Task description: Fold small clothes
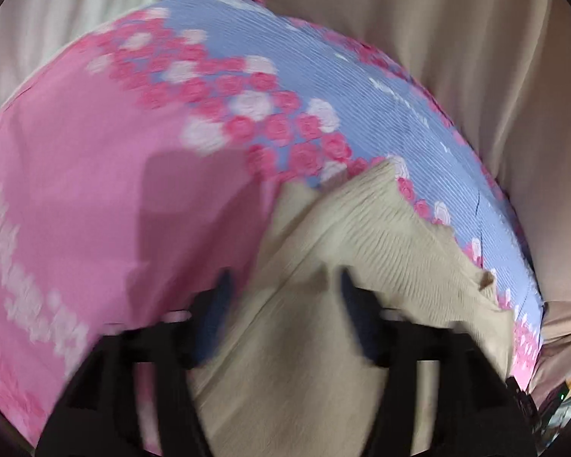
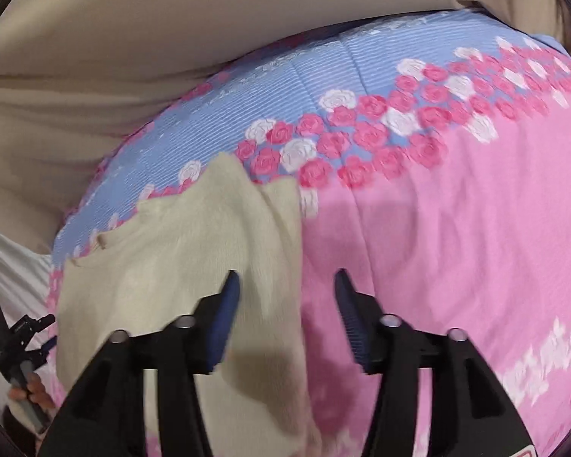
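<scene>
A cream ribbed knit garment (image 1: 323,266) lies on a pink and blue rose-print bedcover (image 1: 95,190). In the left wrist view my left gripper (image 1: 283,285) is open just above the garment, its jaws straddling a raised fold. In the right wrist view the same garment (image 2: 179,259) lies at the left, partly folded. My right gripper (image 2: 287,285) is open and empty over the garment's right edge, one finger over the knit and the other over the pink cover (image 2: 456,228). The left gripper (image 2: 19,339) shows at the far left edge, held by a hand.
Beige curtain-like fabric (image 1: 456,57) hangs behind the bed, also in the right wrist view (image 2: 133,38). White cloth (image 1: 38,38) lies at the far left. The bed's edge curves close behind the garment.
</scene>
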`<state>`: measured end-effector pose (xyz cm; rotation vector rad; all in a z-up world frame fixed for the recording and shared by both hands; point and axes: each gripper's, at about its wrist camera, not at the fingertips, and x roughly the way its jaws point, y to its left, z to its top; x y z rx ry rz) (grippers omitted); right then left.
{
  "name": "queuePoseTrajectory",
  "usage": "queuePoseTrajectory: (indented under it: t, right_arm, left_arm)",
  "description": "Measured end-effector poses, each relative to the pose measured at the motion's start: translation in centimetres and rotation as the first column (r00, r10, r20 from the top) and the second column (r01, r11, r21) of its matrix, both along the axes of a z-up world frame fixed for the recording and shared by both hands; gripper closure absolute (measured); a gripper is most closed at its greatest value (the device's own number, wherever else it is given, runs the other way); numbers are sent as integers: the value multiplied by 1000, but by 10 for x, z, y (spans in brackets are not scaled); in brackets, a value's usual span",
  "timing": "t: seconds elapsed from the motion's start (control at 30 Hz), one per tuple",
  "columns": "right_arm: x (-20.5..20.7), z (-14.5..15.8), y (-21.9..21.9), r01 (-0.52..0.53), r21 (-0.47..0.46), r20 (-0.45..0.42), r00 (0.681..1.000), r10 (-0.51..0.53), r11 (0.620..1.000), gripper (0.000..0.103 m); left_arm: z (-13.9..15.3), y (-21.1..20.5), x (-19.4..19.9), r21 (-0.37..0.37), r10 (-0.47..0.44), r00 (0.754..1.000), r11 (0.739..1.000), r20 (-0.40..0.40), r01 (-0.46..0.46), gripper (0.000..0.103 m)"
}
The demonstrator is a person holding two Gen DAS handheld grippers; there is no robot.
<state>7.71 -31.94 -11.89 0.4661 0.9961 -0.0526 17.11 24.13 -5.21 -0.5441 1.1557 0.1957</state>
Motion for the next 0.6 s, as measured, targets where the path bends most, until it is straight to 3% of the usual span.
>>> queuePoseTrajectory:
  t: [0.07, 0.17, 0.3, 0.33, 0.37, 0.43, 0.5, 0.6]
  right_arm:
    - [-25, -4, 3, -27, 2, -28, 999, 27, 1000, 44]
    - [-57, -17, 15, -58, 43, -72, 995, 61, 997, 35]
    - [-69, -48, 29, -38, 174, -117, 991, 59, 984, 27]
    - [-69, -47, 32, -23, 178, -87, 995, 39, 984, 23]
    - [-67, -47, 35, -27, 187, -65, 997, 40, 982, 27]
    - [-60, -47, 39, -18, 206, -64, 997, 32, 978, 72]
    - [-58, -35, 40, -9, 211, -41, 999, 18, 977, 76]
    - [-72, -2, 38, -35, 156, 10, 999, 34, 987, 80]
  left_arm:
    - [3, 5, -33, -19, 32, 999, 999, 22, -32, 24]
    - [-7, 7, -70, -62, 61, 998, 996, -19, -62, 23]
    - [-32, 9, -88, -129, 117, 990, 984, -75, -126, 20]
    - [-39, 8, -88, -170, 130, 988, 975, -84, -143, 20]
    - [-41, 7, -88, -175, 149, 985, 971, -86, -162, 20]
    - [-39, 5, -84, -218, 148, 988, 963, -52, -156, 44]
    - [-34, 2, -78, -213, 137, 988, 966, -65, -148, 77]
    - [-8, 6, -86, -225, 128, 992, 966, -14, -128, 84]
